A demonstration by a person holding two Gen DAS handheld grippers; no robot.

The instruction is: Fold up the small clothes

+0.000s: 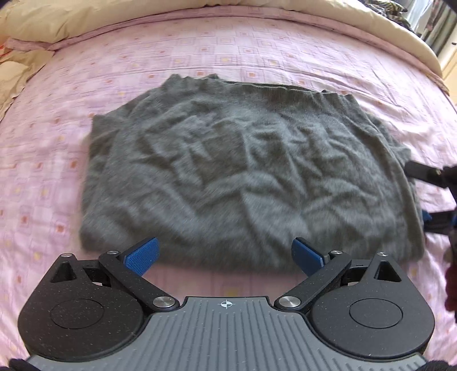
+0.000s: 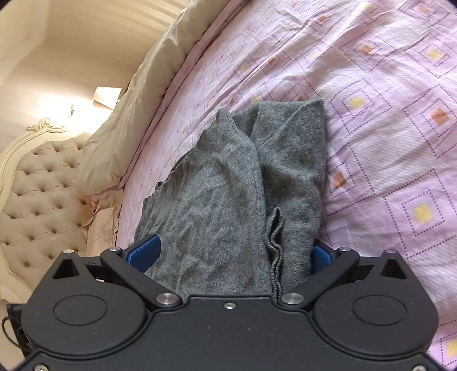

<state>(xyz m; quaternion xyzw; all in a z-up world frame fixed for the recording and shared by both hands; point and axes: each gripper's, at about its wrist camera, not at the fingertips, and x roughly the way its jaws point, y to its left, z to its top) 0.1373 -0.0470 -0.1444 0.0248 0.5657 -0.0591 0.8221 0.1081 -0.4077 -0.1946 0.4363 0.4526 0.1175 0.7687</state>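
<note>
Left gripper (image 1: 225, 254) open, grey sweater (image 1: 242, 171) on bed (image 1: 42, 171)

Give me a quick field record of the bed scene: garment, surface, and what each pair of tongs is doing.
garment: grey knit sweater, partly folded, wrinkled, lying flat
surface: pink patterned bedsheet
bedding nearby: beige duvet bunched along the far edge
left tongs: open, at the sweater's near edge, gripping nothing
right tongs: open, sweater cloth lying between the blue pads, not clamped
right tongs position: at the sweater's right side in the left wrist view
background: tufted headboard
</note>
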